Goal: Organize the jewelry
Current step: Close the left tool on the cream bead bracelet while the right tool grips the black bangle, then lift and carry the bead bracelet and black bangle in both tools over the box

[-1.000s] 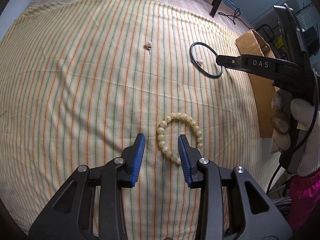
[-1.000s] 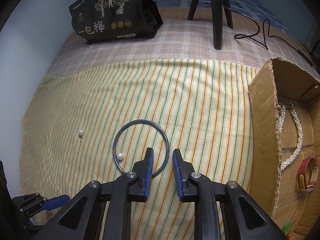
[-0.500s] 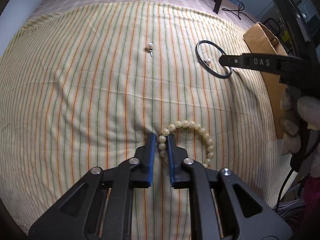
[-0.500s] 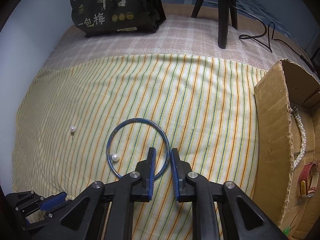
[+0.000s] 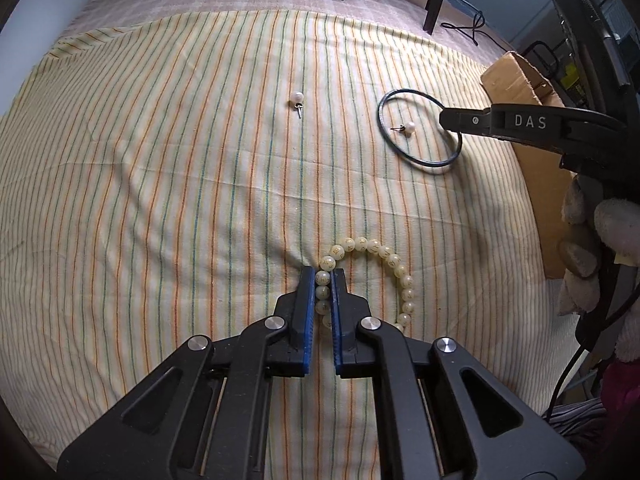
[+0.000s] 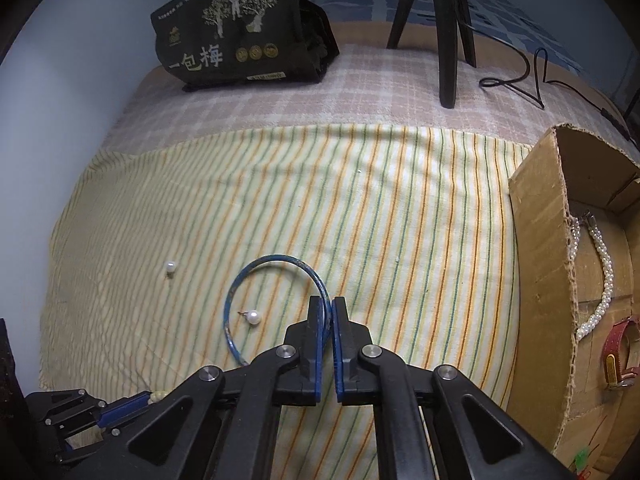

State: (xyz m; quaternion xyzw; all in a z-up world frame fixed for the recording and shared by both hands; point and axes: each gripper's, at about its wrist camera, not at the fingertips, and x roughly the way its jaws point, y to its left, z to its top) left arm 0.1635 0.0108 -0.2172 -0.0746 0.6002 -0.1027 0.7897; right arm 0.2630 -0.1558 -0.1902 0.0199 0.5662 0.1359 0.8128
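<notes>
Pinching left claw (image 5: 323, 280) around bead bracelet (image 5: 384, 256), seemingly gripped.

The left half of the striped cloth (image 5: 140, 200) is bare and open to passage. One pearl stud (image 5: 297, 97) lies alone mid-cloth, well apart from the blue hoop (image 5: 400, 152); a clear lane runs between them. A second pearl stud (image 6: 253, 316) lies inside the hoop. The cardboard box (image 6: 536, 264) walls off the right edge of the cloth. At the far edge, a dark bag (image 6: 240, 32) and tripod legs (image 6: 448, 40) stand on the checked cover, with a black cable (image 6: 532, 76) trailing beside the legs.
</notes>
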